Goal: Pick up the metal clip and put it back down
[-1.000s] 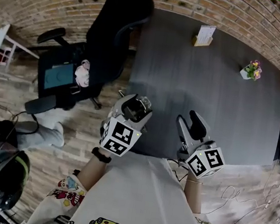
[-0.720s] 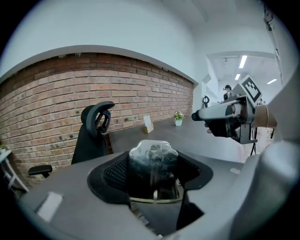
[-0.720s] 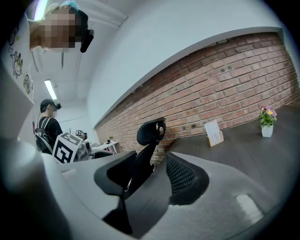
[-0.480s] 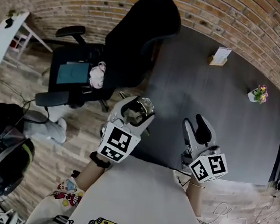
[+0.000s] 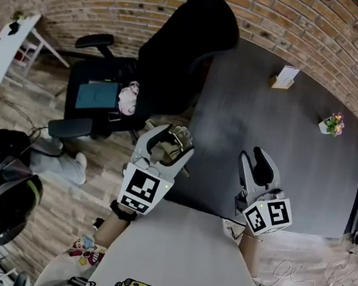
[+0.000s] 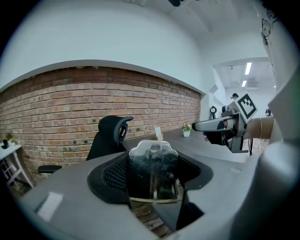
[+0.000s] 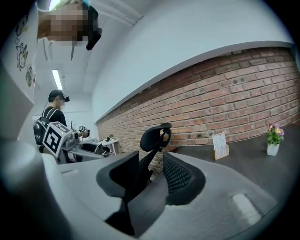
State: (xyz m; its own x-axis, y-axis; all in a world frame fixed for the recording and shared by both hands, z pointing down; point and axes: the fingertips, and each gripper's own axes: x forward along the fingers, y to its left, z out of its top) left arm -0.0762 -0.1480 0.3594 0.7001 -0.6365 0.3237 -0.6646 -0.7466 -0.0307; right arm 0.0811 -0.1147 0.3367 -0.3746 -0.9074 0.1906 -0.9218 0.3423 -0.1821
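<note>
The metal clip is a shiny silver clip with a rounded handle, held off the table's left edge, above the wooden floor. My left gripper is shut on it, and the left gripper view shows the clip filling the space between the two black pads. My right gripper hovers over the near part of the dark grey table, to the right of the left one. Its jaws are closing with nothing between them, and a narrow gap still shows in the right gripper view.
A black office chair stands at the table's left side, against the brick wall. A card stand and a small flower pot sit at the table's far side. A helmet lies on the floor at left.
The right gripper's jaws have drawn closer together. The left gripper keeps its hold on the clip and has shifted slightly. The head view has swung a little.
</note>
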